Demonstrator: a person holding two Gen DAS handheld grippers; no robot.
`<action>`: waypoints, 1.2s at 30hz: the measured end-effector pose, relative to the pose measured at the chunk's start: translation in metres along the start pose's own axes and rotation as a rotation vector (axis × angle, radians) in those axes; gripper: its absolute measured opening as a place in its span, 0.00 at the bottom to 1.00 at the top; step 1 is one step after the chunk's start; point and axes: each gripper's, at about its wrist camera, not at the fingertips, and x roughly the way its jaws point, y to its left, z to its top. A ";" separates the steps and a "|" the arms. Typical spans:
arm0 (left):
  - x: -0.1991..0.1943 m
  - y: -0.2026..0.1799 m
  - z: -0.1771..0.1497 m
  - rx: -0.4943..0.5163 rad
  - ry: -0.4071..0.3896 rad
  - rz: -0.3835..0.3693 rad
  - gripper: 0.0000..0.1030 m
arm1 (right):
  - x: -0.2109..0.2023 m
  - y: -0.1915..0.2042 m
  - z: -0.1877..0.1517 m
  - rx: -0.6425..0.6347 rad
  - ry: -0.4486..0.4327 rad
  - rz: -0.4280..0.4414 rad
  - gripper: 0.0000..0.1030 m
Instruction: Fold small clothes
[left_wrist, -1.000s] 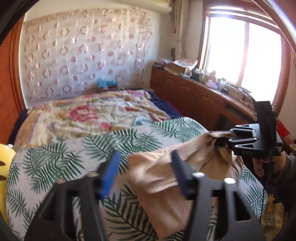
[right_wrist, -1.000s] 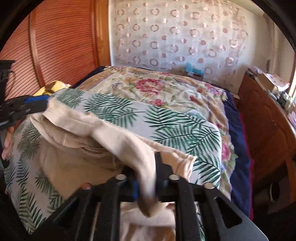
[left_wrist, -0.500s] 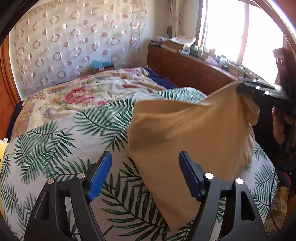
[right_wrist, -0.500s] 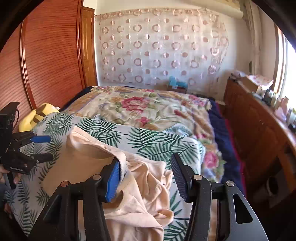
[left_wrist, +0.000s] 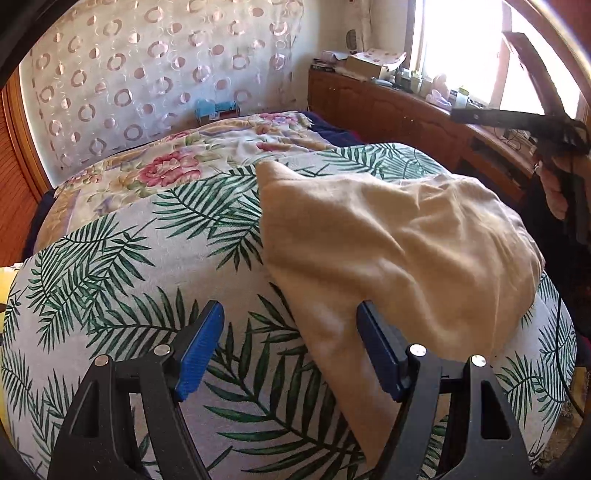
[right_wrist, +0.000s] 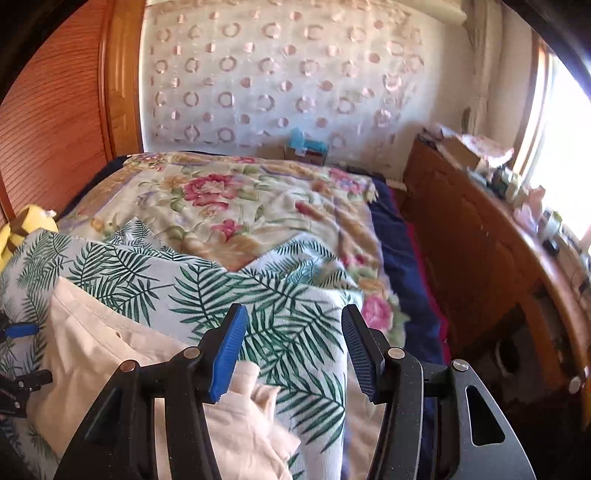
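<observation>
A beige garment (left_wrist: 399, 251) lies loosely spread on the palm-leaf sheet (left_wrist: 122, 280) of the bed. My left gripper (left_wrist: 291, 343) is open and empty, with the garment's near left edge lying between and past its right finger. In the right wrist view the same garment (right_wrist: 110, 354) lies at lower left, bunched under my left finger. My right gripper (right_wrist: 291, 343) is open and empty above the palm-leaf sheet (right_wrist: 295, 317), to the right of the garment. The right gripper's body shows raised at the far right of the left wrist view (left_wrist: 517, 122).
A floral blanket (right_wrist: 251, 206) covers the far half of the bed. A wooden cabinet (right_wrist: 480, 258) with clutter runs along the right under the window. A wooden panel (right_wrist: 55, 122) stands left. A yellow object (right_wrist: 26, 229) sits at the bed's left edge.
Both grippers have let go of the garment and opened. It dropped from being held up and now lies spread on the sheet. The right gripper lifted and moved right.
</observation>
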 end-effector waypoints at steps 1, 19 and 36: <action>-0.002 0.001 0.001 -0.007 -0.008 -0.005 0.73 | -0.006 0.000 -0.002 0.013 -0.002 0.026 0.54; 0.034 0.014 0.047 -0.068 0.033 -0.117 0.68 | 0.010 0.009 -0.072 0.101 0.180 0.184 0.64; 0.051 0.014 0.041 -0.101 0.068 -0.167 0.25 | 0.015 0.015 -0.085 0.054 0.137 0.278 0.23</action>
